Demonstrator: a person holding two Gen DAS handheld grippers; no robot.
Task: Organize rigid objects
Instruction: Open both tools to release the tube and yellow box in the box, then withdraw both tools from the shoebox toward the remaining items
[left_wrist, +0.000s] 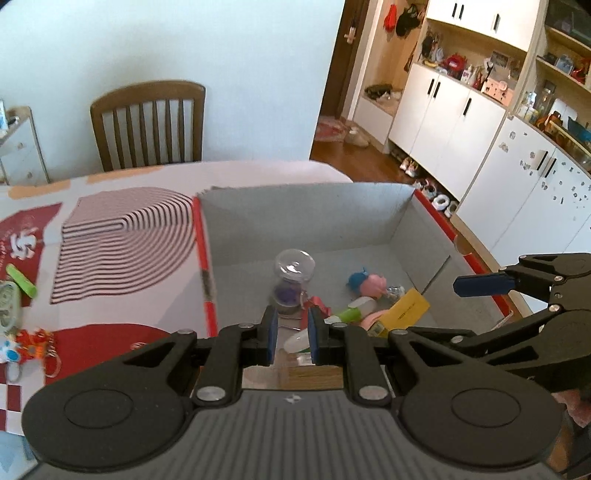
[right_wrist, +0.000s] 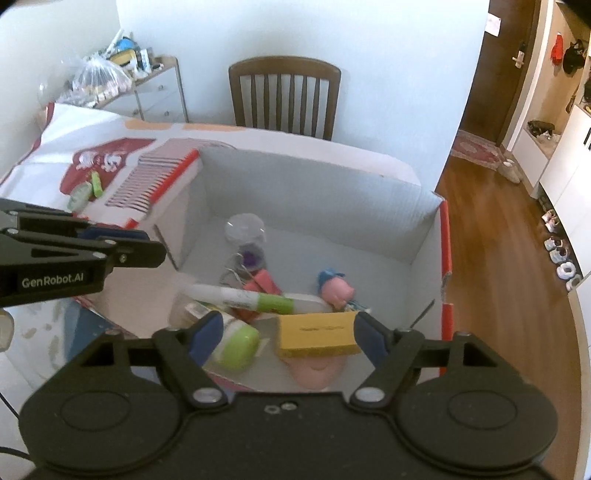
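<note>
An open cardboard box (left_wrist: 314, 218) with grey walls (right_wrist: 314, 192) and red edges holds several small items. Among them are a clear-domed jar (left_wrist: 293, 273) with purple inside (right_wrist: 246, 236), a pink and blue pig toy (left_wrist: 369, 282) (right_wrist: 334, 288), a white and green tube (right_wrist: 251, 299), a green and white case (right_wrist: 236, 345) and a yellow box (left_wrist: 408, 310). My left gripper (left_wrist: 291, 332) hangs over the box's near edge, shut and holding nothing. My right gripper (right_wrist: 288, 332) stands open above the yellow box (right_wrist: 317, 332), which lies atop a pink item; neither pad presses on it.
The box sits on a table under a red, white and striped cloth (left_wrist: 122, 251). A green marker (left_wrist: 22, 282) and keychain toys (left_wrist: 29, 343) lie at the cloth's left. A wooden chair (left_wrist: 147, 125) stands behind the table, and white cabinets (left_wrist: 443, 122) line the right.
</note>
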